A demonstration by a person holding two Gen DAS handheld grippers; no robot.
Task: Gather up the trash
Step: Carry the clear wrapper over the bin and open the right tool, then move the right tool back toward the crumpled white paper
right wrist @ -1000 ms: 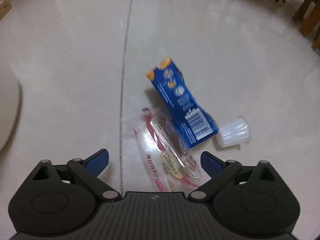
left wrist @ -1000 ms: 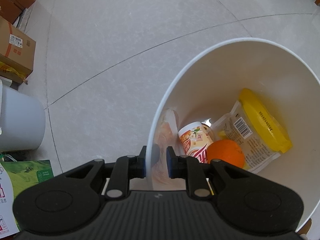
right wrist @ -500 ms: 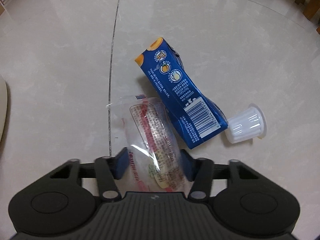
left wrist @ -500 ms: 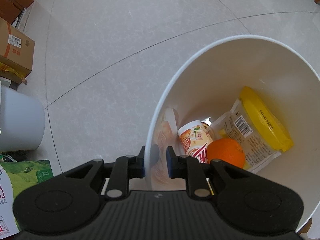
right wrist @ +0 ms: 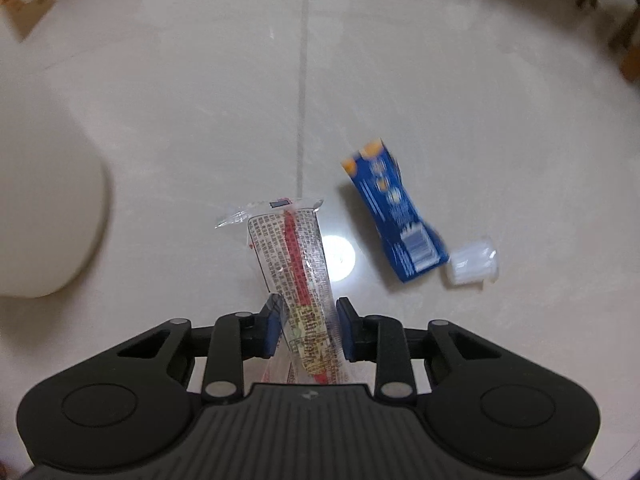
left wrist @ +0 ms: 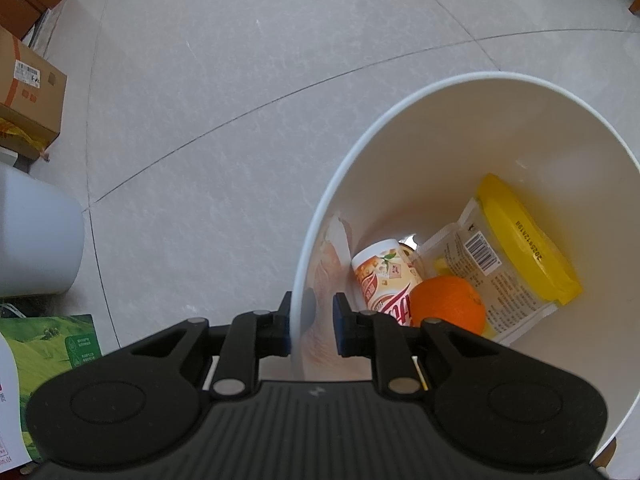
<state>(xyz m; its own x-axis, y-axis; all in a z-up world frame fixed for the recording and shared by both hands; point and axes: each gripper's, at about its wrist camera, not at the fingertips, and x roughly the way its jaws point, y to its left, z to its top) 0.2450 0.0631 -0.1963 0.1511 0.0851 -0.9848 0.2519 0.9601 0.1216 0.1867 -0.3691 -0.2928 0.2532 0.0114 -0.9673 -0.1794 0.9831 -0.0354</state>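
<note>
My left gripper (left wrist: pixel 310 322) is shut on the rim of a white trash bin (left wrist: pixel 500 128), one finger outside and one inside. Inside the bin lie an orange (left wrist: pixel 448 306), a printed cup (left wrist: pixel 384 276) and a packet with a yellow edge (left wrist: pixel 520 236). My right gripper (right wrist: pixel 306 330) is shut on a clear plastic wrapper (right wrist: pixel 294 252) with red and black print, lifted off the floor. A blue carton (right wrist: pixel 396 228) and a small clear plastic cup (right wrist: pixel 472 264) lie on the tiles to the right of it.
The white bin (right wrist: pixel 44 208) shows blurred at the left of the right wrist view. In the left wrist view cardboard boxes (left wrist: pixel 28 92), a grey container (left wrist: pixel 36 240) and a green box (left wrist: pixel 52 352) stand at the left. Wooden furniture legs (right wrist: pixel 628 52) stand far right.
The right gripper went from open over the wrapper to shut on it, then lifted it away from the blue carton and cup. The left gripper kept its hold on the bin rim.
</note>
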